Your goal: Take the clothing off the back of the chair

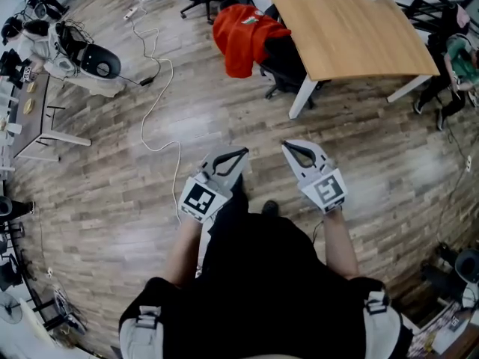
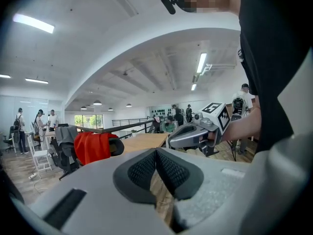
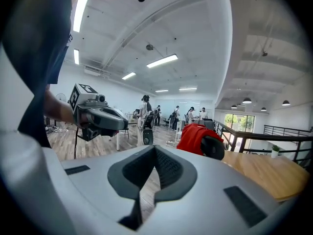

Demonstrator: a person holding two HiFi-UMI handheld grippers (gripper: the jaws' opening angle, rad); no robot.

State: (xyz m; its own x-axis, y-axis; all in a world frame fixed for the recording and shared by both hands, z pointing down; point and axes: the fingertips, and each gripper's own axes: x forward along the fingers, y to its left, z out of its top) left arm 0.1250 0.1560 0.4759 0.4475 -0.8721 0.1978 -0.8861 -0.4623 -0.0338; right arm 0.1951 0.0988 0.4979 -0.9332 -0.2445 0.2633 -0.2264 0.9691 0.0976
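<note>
A red garment (image 1: 241,34) hangs over the back of a black office chair (image 1: 286,60) that is pushed in at a wooden table (image 1: 352,28), across the floor from me. Both grippers are held side by side in front of my body, well short of the chair. My left gripper (image 1: 242,154) is shut and empty, and my right gripper (image 1: 287,148) is shut and empty too. The left gripper view has the red garment (image 2: 93,147) at its left, beyond the shut left gripper (image 2: 156,153). The right gripper view has the garment (image 3: 194,137) right of centre, past the shut right gripper (image 3: 155,151).
A white cable (image 1: 161,103) snakes over the wooden floor to my left. White machines (image 1: 86,62) and a desk stand at the far left. A second chair with a grey garment (image 2: 66,136) stands beyond the red one. Several people stand far off.
</note>
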